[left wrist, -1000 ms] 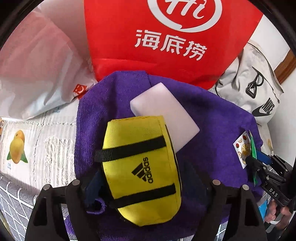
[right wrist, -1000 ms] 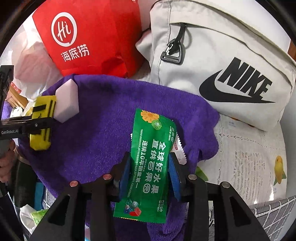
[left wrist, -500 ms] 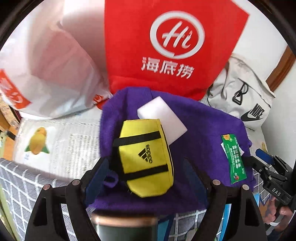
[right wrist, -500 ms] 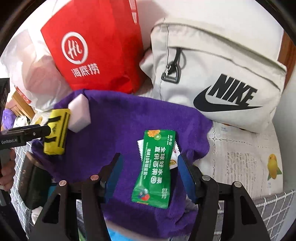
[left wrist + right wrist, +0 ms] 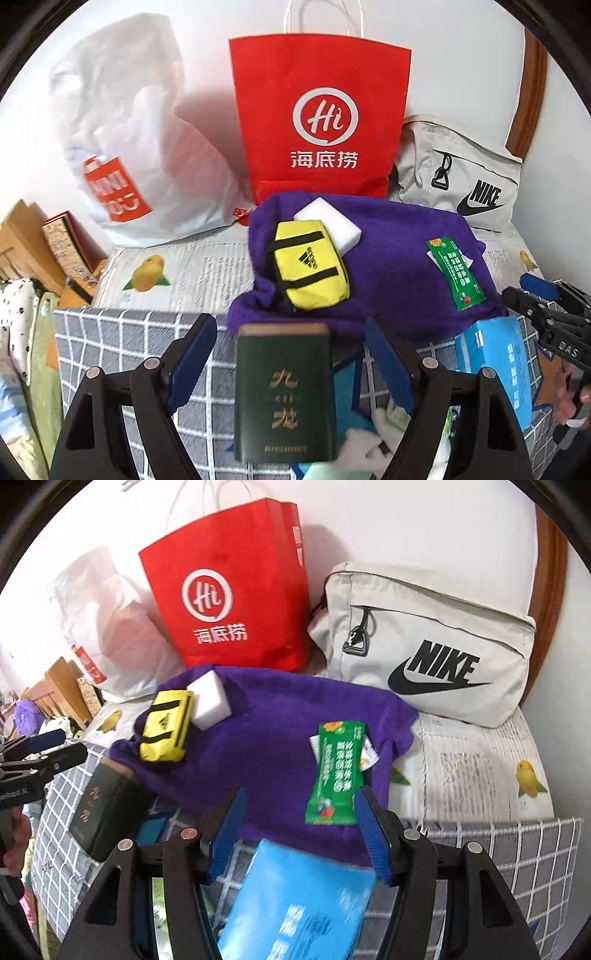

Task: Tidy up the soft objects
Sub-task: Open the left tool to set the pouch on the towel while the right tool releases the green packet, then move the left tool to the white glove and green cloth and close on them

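Both our grippers, left gripper [image 5: 291,354] and right gripper [image 5: 299,830], have wide, empty fingers. We should next grab the blue pack [image 5: 299,901] gently around its middle.

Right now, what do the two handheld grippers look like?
Both grippers, left gripper and right gripper, have black angular plastic linkages with round metal pivot pins and blue ridged pads. White lettering marks each body: "GenRobot.AI" on the left, "DAS" on the right.

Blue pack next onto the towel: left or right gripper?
Right, probably. The blue pack lies directly below the open right gripper. The left gripper, also open, is lined up over the green box, with the pack off to its side.
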